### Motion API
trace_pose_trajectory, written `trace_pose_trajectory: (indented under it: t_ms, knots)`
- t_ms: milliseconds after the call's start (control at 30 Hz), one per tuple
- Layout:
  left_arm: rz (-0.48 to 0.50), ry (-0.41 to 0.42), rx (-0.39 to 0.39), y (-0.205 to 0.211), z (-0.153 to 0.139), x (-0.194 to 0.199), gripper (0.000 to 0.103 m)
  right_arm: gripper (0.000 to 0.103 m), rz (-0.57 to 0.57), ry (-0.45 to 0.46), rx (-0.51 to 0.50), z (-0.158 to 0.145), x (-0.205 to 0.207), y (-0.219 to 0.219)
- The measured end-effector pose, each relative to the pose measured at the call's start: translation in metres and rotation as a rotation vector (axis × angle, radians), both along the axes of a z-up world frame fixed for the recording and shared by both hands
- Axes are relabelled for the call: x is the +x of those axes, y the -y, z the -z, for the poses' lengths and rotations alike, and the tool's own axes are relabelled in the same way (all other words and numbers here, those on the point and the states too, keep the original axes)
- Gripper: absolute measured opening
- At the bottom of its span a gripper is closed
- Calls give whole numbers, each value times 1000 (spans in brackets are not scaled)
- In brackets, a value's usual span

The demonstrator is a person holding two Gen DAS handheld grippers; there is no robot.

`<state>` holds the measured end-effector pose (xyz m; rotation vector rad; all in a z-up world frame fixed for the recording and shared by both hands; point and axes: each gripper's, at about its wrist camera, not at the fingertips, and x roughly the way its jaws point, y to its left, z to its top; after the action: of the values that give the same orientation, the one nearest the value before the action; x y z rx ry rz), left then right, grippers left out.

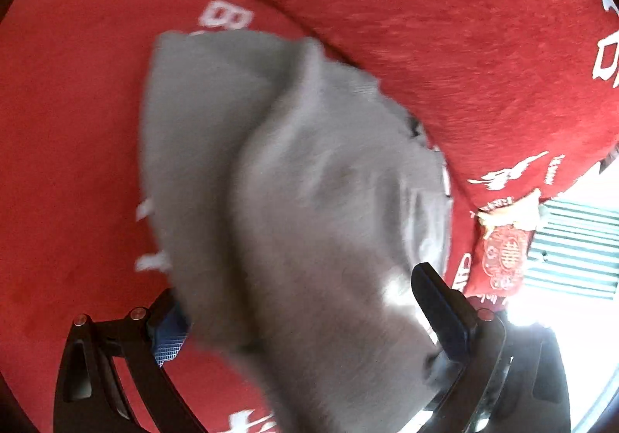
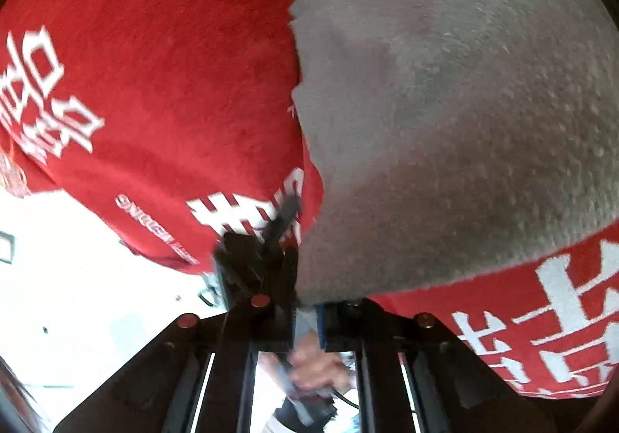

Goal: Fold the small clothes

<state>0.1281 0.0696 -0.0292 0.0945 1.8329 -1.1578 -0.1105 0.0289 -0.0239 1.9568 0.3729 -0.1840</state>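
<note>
A small grey garment (image 1: 290, 181) lies crumpled on a red plush cover (image 1: 77, 123); motion blurs it. My left gripper (image 1: 296, 290) stands wide apart, and the cloth's near end drapes between and over its two fingers (image 1: 437, 309); the pads do not press on it. In the right wrist view the same grey garment (image 2: 445, 104) fills the upper right, seen very close. My right gripper (image 2: 305, 301) is shut, with the garment's lower edge pinched between its fingers.
The red cover (image 2: 154, 65) carries white characters and drops off at its edge to a bright pale floor (image 2: 77, 297). A red cushion-like bulge (image 1: 464, 46) rises behind the garment. A small red embroidered piece (image 1: 503, 259) and green-and-white striped fabric (image 1: 572, 247) sit at the right. A hand (image 2: 313, 363) shows below the right gripper.
</note>
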Motion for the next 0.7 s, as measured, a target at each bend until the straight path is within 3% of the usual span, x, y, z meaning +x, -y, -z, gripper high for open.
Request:
trace_pose_trajectory:
  t_ms: [200,267,367,500,633,700]
  knots:
    - [65,51,29,24,3,-17,101,8,-164,-134,-59,7,1,-8]
    - [79,85,68,24,7,-20,88,13,-303,-231,-87,8,5,-13]
    - [96,110,75,24,9,-23,87,13,-459,-309,-133,2,4,-16]
    - [145,173,94,29,7,-33,87,13,-442,-392,-296,-28,-17,13]
    - [184,249,118,36,5,-44,84,10,-372,-557,-467,-47,-31,59]
    - [184,324,154,39,4,-48,58,9,-375,-633,-530,-45,-27,79]
